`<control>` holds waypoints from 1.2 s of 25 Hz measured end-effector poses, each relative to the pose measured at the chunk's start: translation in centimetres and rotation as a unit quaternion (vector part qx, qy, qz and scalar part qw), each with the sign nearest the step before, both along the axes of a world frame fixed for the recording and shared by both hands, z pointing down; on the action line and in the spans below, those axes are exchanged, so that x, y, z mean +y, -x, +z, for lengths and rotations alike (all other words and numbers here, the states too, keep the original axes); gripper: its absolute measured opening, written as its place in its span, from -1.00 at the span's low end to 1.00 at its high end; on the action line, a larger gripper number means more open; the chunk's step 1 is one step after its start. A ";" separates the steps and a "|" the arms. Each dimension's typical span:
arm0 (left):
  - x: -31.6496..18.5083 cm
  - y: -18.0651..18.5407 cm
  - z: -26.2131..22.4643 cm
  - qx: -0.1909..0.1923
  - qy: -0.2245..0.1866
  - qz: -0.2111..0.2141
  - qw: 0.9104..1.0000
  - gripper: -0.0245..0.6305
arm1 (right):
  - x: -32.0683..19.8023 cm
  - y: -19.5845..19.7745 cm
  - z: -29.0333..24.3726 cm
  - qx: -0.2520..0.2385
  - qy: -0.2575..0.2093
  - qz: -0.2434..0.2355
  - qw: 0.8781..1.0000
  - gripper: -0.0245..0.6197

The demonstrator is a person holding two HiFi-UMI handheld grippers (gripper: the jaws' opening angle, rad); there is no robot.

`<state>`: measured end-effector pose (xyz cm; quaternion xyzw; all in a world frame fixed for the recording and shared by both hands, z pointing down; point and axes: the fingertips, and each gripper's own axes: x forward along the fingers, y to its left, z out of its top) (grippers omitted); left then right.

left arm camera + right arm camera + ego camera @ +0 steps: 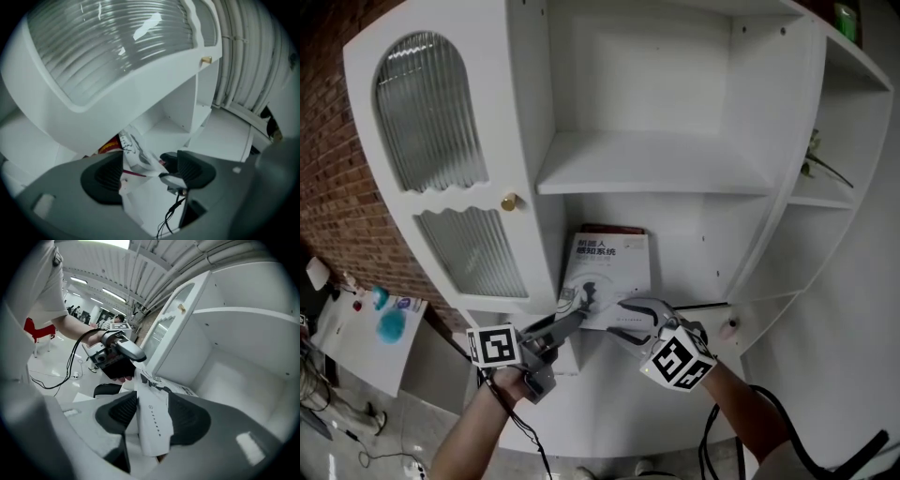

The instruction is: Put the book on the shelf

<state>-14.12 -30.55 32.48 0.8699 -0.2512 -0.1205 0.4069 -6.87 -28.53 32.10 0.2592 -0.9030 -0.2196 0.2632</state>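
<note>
A white book [606, 270] with dark print on its cover stands tilted in the lower open compartment of the white shelf unit [652, 164]. My right gripper [630, 317] is shut on the book's lower right edge; in the right gripper view both pads clamp its white spine [152, 425]. My left gripper [574, 325] is at the book's lower left corner. Its jaws stand wide apart in the left gripper view, with the book corner [133, 151] lying against the left pad [104, 177] and a gap to the right pad.
A door with ribbed glass [431, 112] and a gold knob [509, 202] closes off the shelf's left side. Narrow side shelves with plant stems [821, 165] lie to the right. A small table [366, 337] stands at lower left, and cables [750, 412] trail below my right arm.
</note>
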 end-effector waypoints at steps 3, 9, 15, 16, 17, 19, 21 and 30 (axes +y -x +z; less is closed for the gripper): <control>0.5 1.8 0.1 -0.008 -0.012 -0.025 1.000 0.17 | -1.1 -0.1 -0.2 -0.007 0.011 0.006 1.000 -0.27; 3.9 2.5 0.4 -0.065 -0.060 -0.041 0.995 0.15 | -3.9 -0.6 0.0 -0.027 0.033 0.021 0.999 -0.27; 6.1 1.8 0.9 -0.084 -0.094 -0.078 0.989 -0.02 | -3.5 -1.7 -1.9 -0.089 0.019 0.017 0.996 -0.27; 6.5 1.9 0.7 -0.093 -0.104 -0.095 0.986 -0.08 | -2.8 -2.4 -2.5 -0.117 0.025 0.017 0.993 -0.27; 7.0 2.0 0.4 -0.104 -0.116 -0.110 0.982 -0.13 | -1.8 -3.2 -3.0 -0.145 0.035 0.018 0.989 -0.27; 7.9 1.9 0.1 -0.120 -0.139 -0.134 0.974 -0.24 | 0.4 -5.3 -3.3 -0.190 0.055 0.030 0.980 -0.38; 9.2 1.6 0.2 -0.134 -0.151 -0.162 0.966 -0.37 | 3.1 -8.1 -2.5 -0.222 0.073 0.056 0.971 -0.50; 17.5 -1.8 4.3 -0.191 -0.162 -0.275 0.928 -0.90 | 15.3 -19.9 3.3 -0.288 0.105 0.134 0.943 -0.91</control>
